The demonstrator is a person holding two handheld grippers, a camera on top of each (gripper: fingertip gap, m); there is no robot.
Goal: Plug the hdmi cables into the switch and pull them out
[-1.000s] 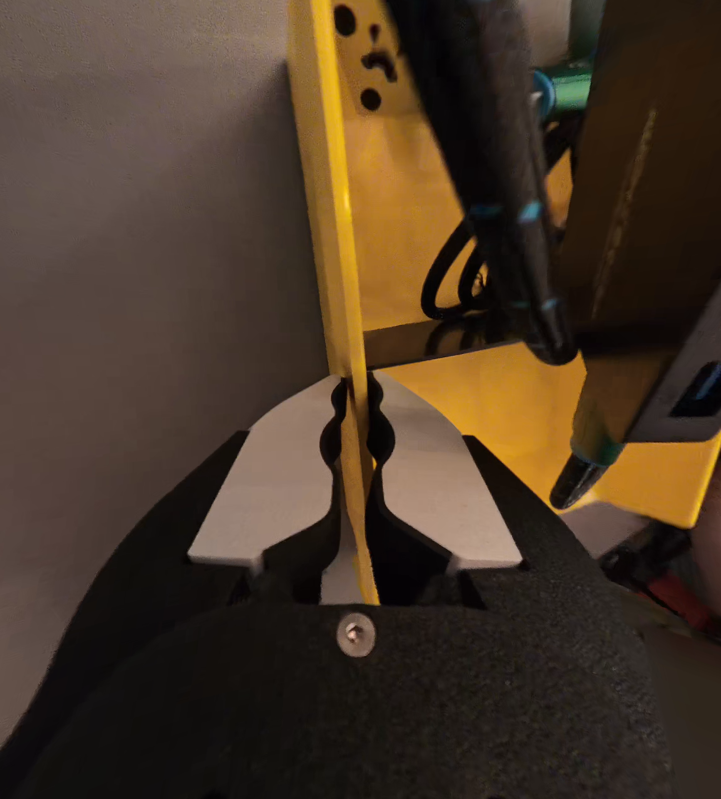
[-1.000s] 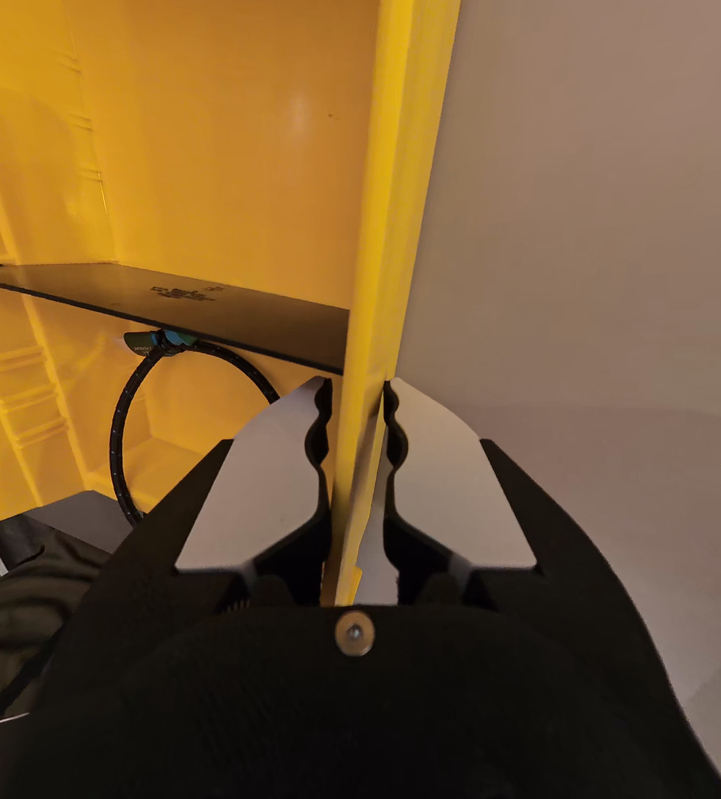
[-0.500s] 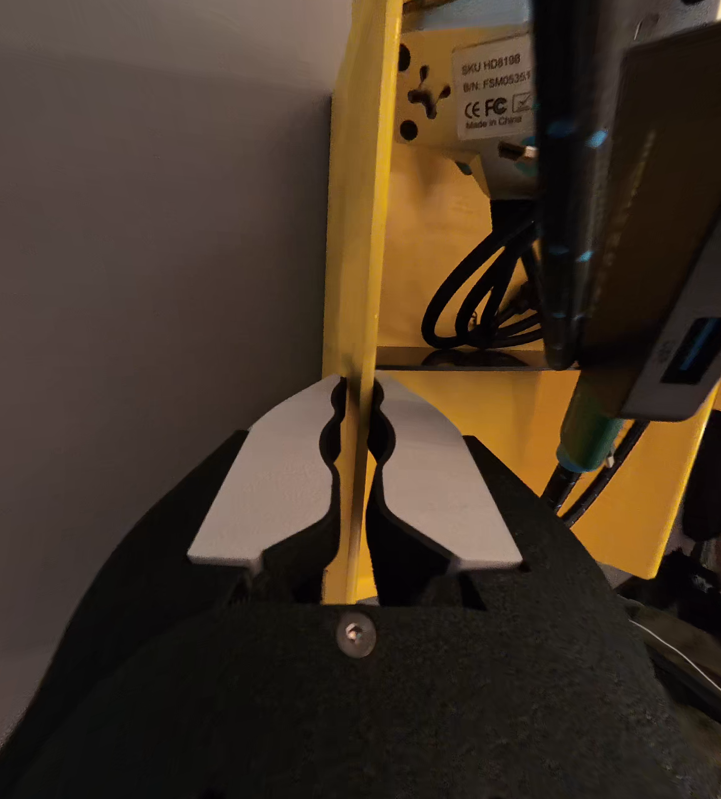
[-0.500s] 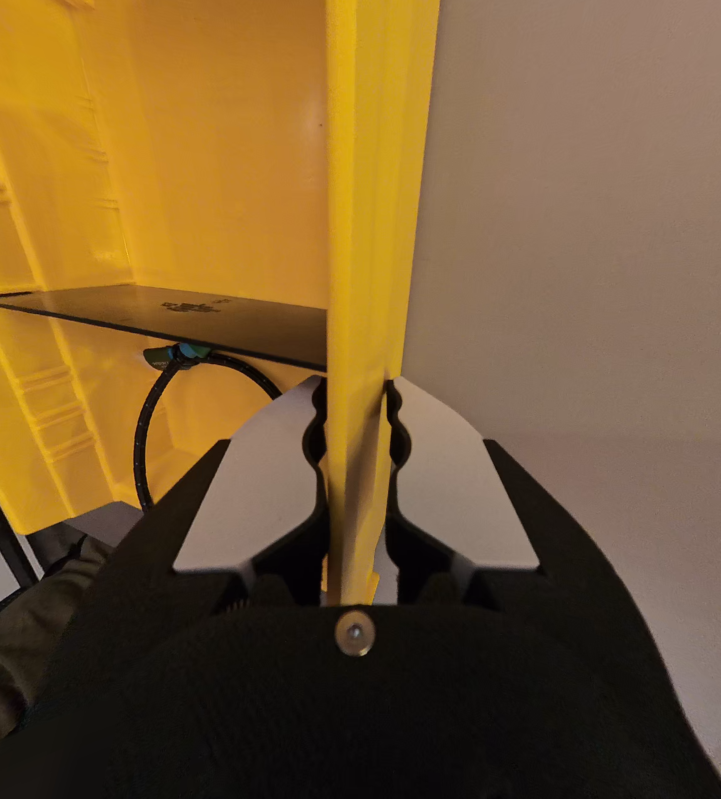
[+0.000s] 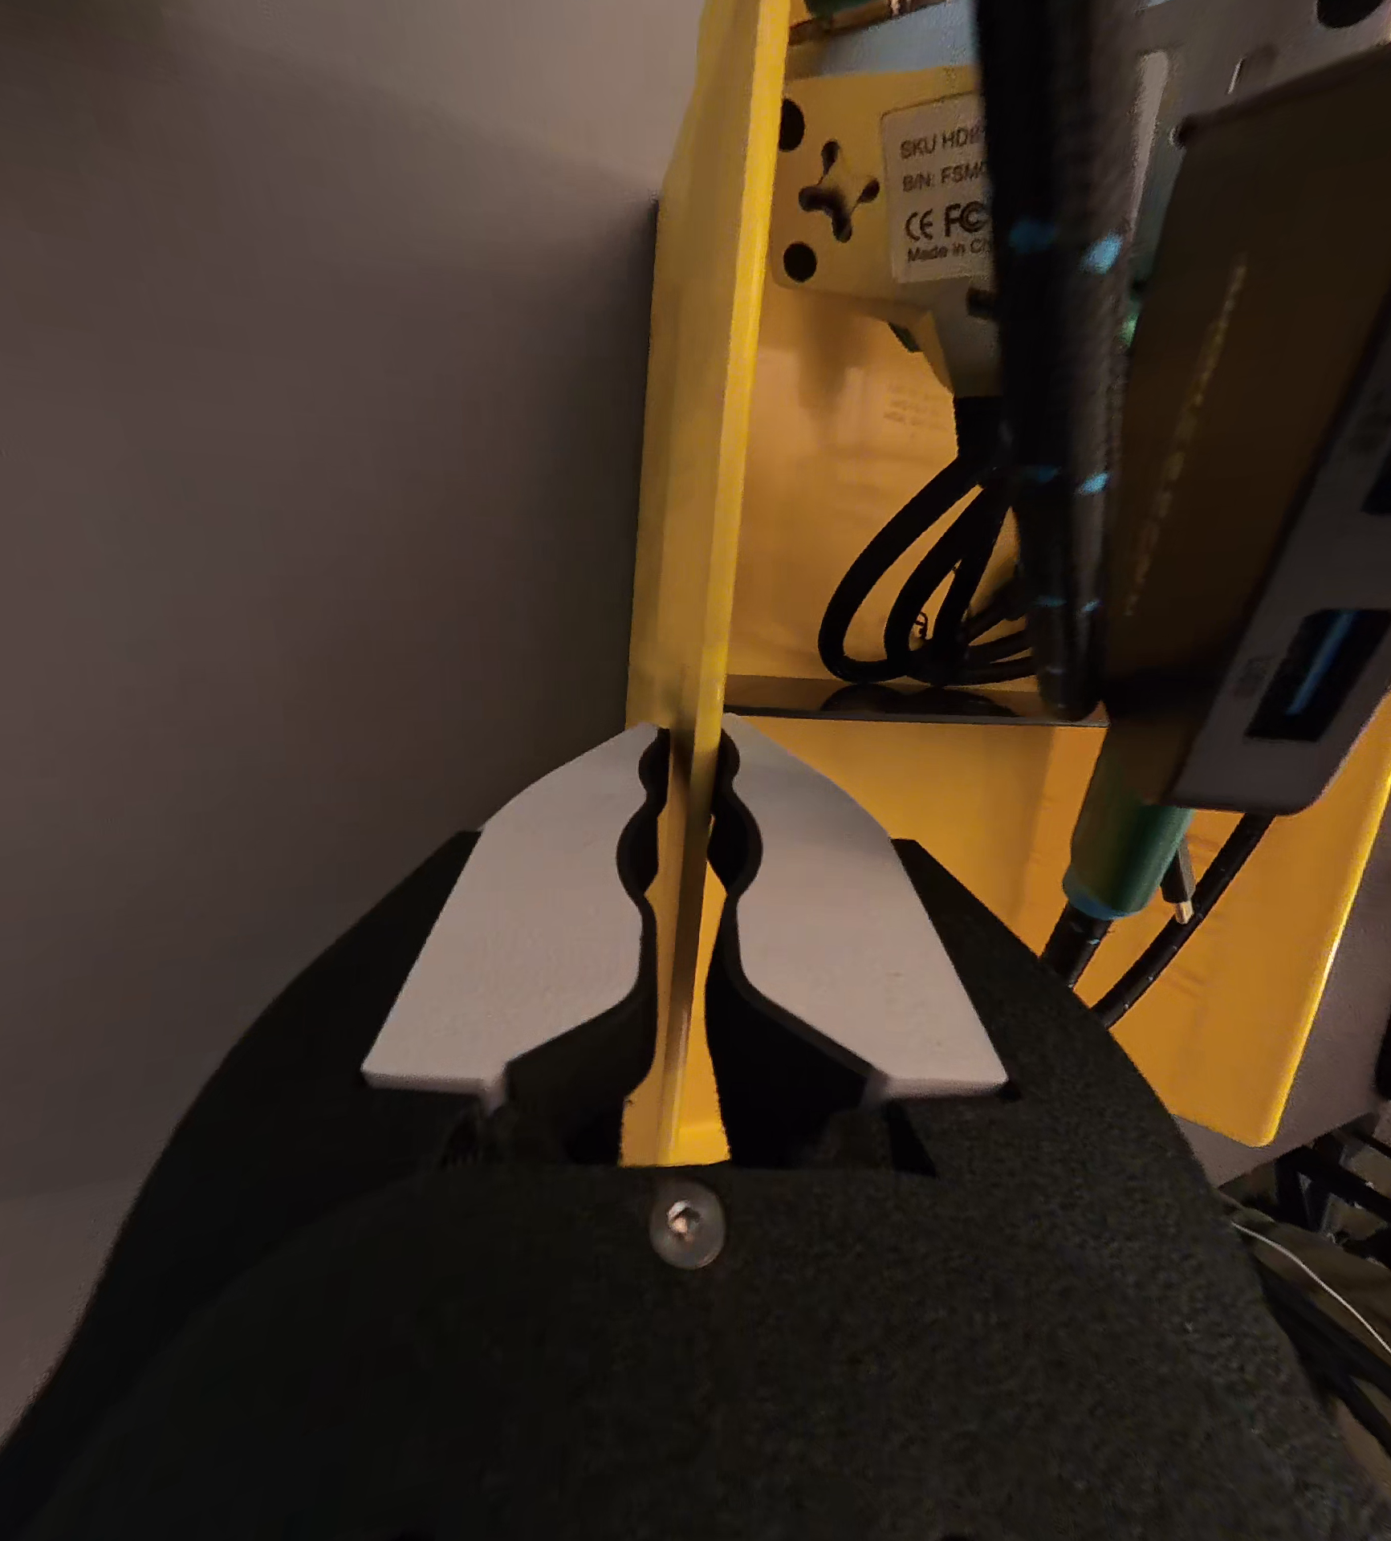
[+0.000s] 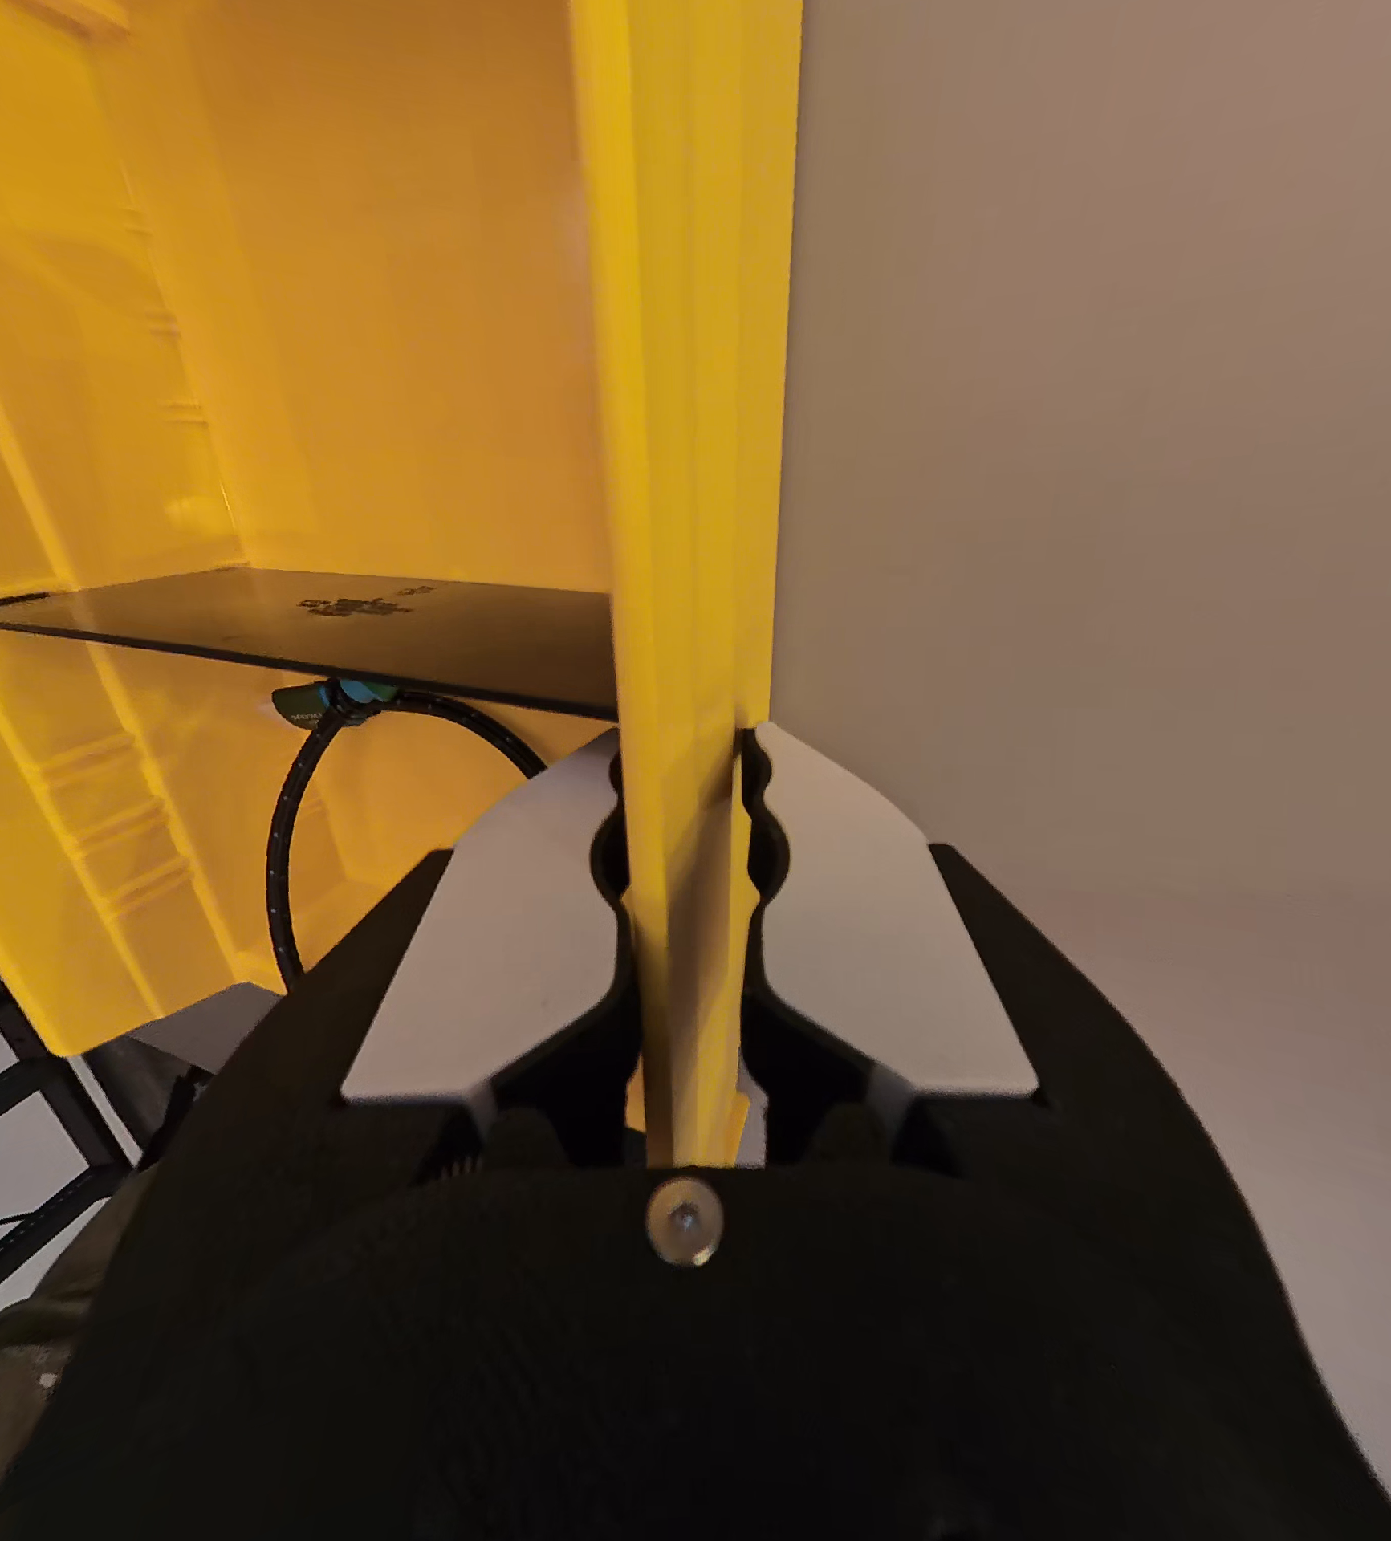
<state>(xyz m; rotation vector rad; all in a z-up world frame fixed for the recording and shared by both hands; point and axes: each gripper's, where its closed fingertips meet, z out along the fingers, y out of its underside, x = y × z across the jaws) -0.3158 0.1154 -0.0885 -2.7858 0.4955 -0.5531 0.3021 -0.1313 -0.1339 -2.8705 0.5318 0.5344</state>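
In the left wrist view, the left gripper (image 5: 688, 759) stays clamped on the yellow bin (image 5: 700, 417) wall; the bin has tipped further, and the switch (image 5: 909, 192) and braided hdmi cables (image 5: 1059, 417) now hang inside. In the right wrist view, the right gripper (image 6: 679, 750) fingers likewise pinch the opposite wall, so plugging looks not yet begun.

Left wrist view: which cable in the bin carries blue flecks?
The thick braided cable hanging at the front of the yellow bin, beside the dark box. The thin looped cables behind it are plain black.

Yellow bin (image 6: 442, 333), black sheet (image 6: 391, 634) inside
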